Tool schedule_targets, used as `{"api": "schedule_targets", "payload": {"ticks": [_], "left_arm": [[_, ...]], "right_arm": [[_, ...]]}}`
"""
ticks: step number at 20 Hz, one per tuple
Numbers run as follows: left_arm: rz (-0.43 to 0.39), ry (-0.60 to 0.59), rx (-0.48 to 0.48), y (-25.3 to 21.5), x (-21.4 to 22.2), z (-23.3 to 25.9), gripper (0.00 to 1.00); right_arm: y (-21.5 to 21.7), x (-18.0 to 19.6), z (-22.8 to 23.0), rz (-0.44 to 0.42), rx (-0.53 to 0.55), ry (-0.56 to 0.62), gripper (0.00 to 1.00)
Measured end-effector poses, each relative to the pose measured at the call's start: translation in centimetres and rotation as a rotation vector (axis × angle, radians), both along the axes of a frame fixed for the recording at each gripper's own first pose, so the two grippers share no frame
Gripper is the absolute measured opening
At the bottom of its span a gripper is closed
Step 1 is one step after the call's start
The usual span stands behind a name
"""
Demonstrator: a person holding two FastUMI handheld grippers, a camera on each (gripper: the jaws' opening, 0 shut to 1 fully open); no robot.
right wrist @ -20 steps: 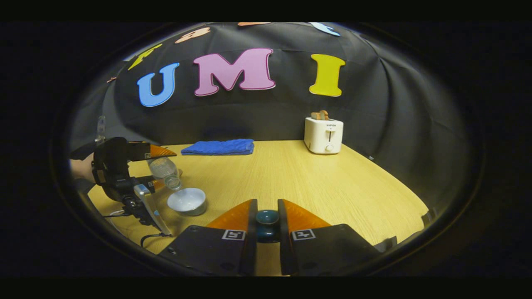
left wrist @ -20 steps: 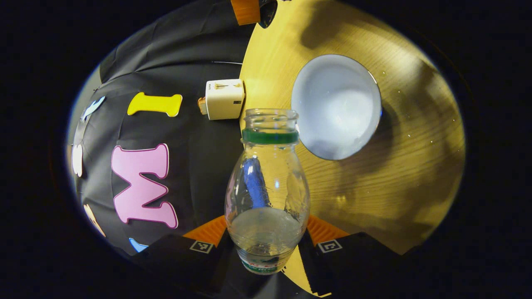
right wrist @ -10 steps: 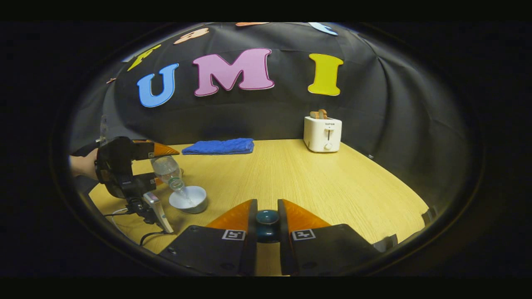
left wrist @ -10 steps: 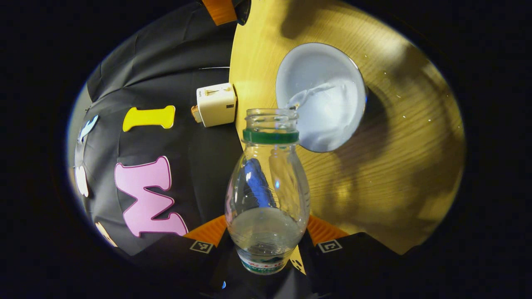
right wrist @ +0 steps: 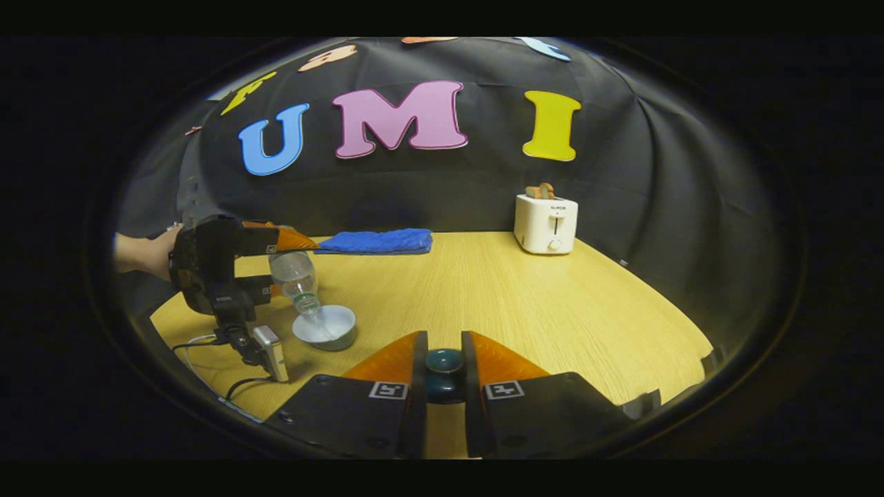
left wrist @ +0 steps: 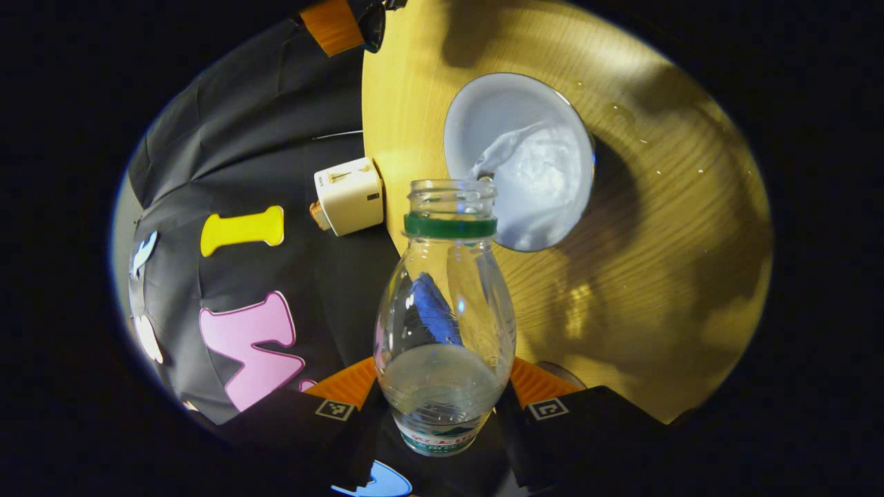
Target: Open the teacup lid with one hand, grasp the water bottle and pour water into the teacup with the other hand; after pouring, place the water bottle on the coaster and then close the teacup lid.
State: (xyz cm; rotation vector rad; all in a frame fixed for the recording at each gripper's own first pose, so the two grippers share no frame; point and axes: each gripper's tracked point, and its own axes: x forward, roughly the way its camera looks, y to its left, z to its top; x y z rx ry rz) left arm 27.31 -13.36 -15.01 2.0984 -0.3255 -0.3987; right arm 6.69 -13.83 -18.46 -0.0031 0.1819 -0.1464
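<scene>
Wooden counter [right wrist: 525, 304] carries the open teacup [left wrist: 519, 160]; left claw [left wrist: 442, 397], clamped on the tilted water bottle [left wrist: 445, 324], pours into it. Right claw [right wrist: 444, 376] pinches the lid [right wrist: 444, 366]. Next: right the bottle, find the coaster

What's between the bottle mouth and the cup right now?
Nothing visible. The left claw tilts the bottle over the open cup, and water runs straight in. The lid is held aside in the right claw.

Clear water bottle [left wrist: 445, 304], green neck ring, tipped mouth-down — water streaming into open white teacup [left wrist: 519, 160], lid knob [right wrist: 444, 362] held apart.
</scene>
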Motion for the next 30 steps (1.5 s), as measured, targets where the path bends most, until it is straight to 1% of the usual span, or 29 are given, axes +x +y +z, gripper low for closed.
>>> {"api": "schedule_targets", "payload": {"ticks": [2, 3, 4, 5, 11, 15, 16, 17, 20, 21, 22, 25, 30], "left_arm": [[-0.028, -0.021, 0.031, -0.6, 0.0, 0.7, 0.76], [-0.030, -0.022, 0.044, -0.5, 0.1, 0.8, 0.77], [-0.033, -0.025, 0.055, -0.6, 0.1, 0.8, 0.77], [-0.037, -0.029, 0.068, -0.7, 0.1, 0.9, 0.77], [-0.046, -0.066, 0.140, -0.7, 0.5, 1.7, 0.77], [-0.046, -0.072, 0.165, -0.6, 0.7, 1.8, 0.77], [-0.047, -0.074, 0.170, -0.6, 0.8, 1.9, 0.77], [-0.046, -0.075, 0.173, -0.6, 0.8, 2.0, 0.77], [-0.057, -0.086, 0.185, -0.9, 0.7, 2.3, 0.77], [-0.065, -0.089, 0.194, -1.0, 0.7, 2.4, 0.77], [-0.069, -0.084, 0.201, -1.1, 0.7, 2.4, 0.77], [-0.092, -0.099, 0.245, -1.7, 0.7, 3.0, 0.77], [-0.120, -0.123, 0.332, -2.1, 0.7, 4.1, 0.77]], "right_arm": [[0.1, -0.2, -0.1, 0.004, 0.003, 0.003, 0.25], [0.2, -0.3, -0.2, 0.005, 0.002, 0.006, 0.25], [0.1, -0.5, -0.3, 0.005, 0.001, 0.008, 0.21], [0.1, -0.6, -0.3, 0.004, 0.001, 0.010, 0.25], [-0.3, -0.9, -0.1, -0.008, 0.003, 0.006, 0.25], [-0.3, -1.1, -0.1, -0.005, -0.008, 0.007, 0.25], [-0.3, -1.1, -0.2, -0.002, -0.010, 0.011, 0.21], [-0.1, -1.1, -0.3, 0.000, -0.015, 0.013, 0.25], [0.6, -1.1, -0.3, 0.011, -0.014, 0.011, 0.25], [0.8, -1.1, -0.1, 0.016, -0.016, 0.009, 0.21], [1.1, -1.1, -0.1, 0.022, -0.019, 0.008, 0.25], [1.6, -1.0, 0.0, 0.037, -0.026, 0.012, 0.25], [2.0, -1.0, 0.2, 0.038, -0.013, 0.009, 0.25]]}}
